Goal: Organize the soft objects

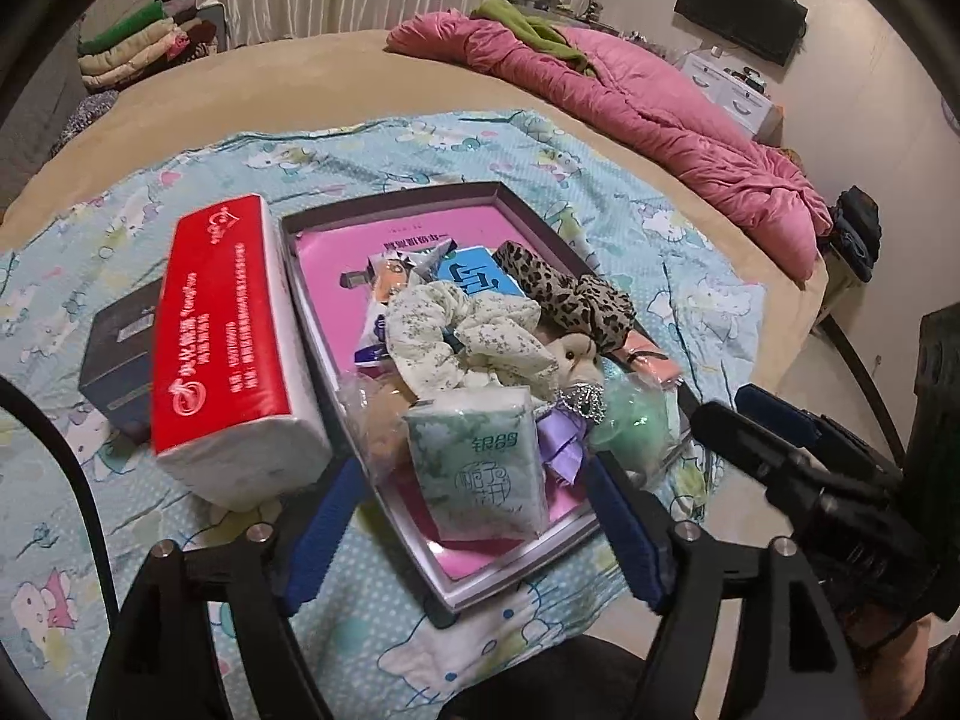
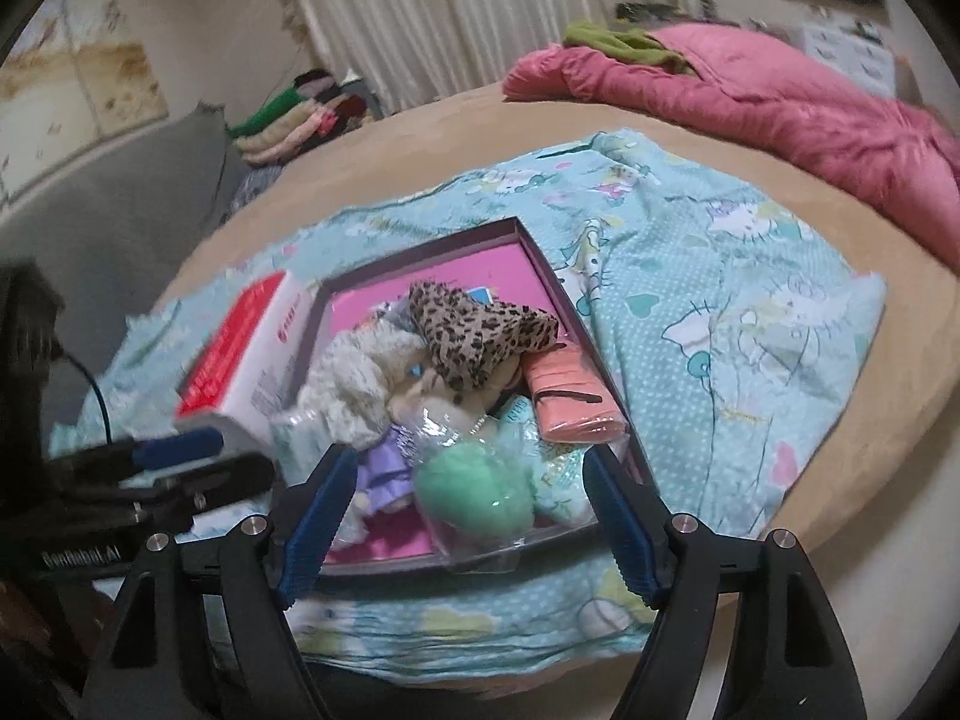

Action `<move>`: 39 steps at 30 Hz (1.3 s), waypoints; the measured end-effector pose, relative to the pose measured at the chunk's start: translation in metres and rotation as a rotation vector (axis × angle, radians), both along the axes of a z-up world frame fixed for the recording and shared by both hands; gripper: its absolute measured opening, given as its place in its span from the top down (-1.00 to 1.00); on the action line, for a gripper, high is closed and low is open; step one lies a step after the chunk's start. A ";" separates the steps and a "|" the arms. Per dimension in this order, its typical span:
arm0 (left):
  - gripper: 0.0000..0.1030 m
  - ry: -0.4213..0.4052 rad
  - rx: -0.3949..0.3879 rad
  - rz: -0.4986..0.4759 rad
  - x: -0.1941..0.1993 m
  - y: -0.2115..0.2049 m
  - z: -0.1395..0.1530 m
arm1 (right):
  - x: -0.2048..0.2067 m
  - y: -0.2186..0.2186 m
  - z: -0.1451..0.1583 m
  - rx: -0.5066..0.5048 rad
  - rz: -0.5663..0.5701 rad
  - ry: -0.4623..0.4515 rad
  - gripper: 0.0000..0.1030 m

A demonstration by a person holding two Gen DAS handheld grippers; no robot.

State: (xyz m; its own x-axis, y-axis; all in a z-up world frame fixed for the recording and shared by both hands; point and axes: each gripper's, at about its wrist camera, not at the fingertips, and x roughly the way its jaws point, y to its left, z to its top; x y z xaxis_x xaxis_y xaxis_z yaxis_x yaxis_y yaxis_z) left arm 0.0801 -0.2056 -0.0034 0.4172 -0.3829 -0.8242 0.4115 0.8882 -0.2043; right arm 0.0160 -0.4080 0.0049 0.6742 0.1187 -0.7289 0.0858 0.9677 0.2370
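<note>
Pink-lined tray: one shallow rectangular cardboard tray (image 1: 300, 228) with a pink floor, lying on the blue cartoon-print cloth (image 1: 90, 528) directly ahead of both claws.
Tissue packs: two; one large red-and-white pack (image 1: 222, 348) just left of the tray beyond the left claw's left finger, one small green-printed pack (image 1: 480, 468) in the tray's near end, between the left claw's fingers.
Scrunchies: two; one pale floral fabric scrunchie (image 1: 462, 324), one leopard-print one (image 1: 576, 294) touching it farther right.
Other soft things: one green puff in clear wrap (image 2: 480, 486), one small plush in a purple dress (image 2: 384, 468), one salmon-pink folded pouch (image 2: 570, 396).
Dark box: one (image 1: 120, 354), left of the red pack.
Left claw (image 1: 474, 516): fingers spread wide, holding nothing, hovering over the tray's near edge.
Right claw (image 2: 468, 510): fingers wide apart, empty, low over the tray's near rim, green puff between them.
</note>
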 end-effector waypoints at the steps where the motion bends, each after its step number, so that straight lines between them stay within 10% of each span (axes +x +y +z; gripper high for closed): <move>1: -0.59 -0.004 0.004 0.003 -0.002 0.002 0.002 | -0.001 0.000 0.003 0.015 -0.014 -0.002 -0.54; 17: -0.65 -0.048 0.061 0.073 -0.022 0.040 0.027 | -0.018 0.031 0.047 0.077 -0.114 -0.005 -0.59; 39: -0.66 -0.052 0.106 0.202 -0.079 0.086 0.035 | -0.081 0.091 0.050 -0.157 -0.121 0.001 -0.60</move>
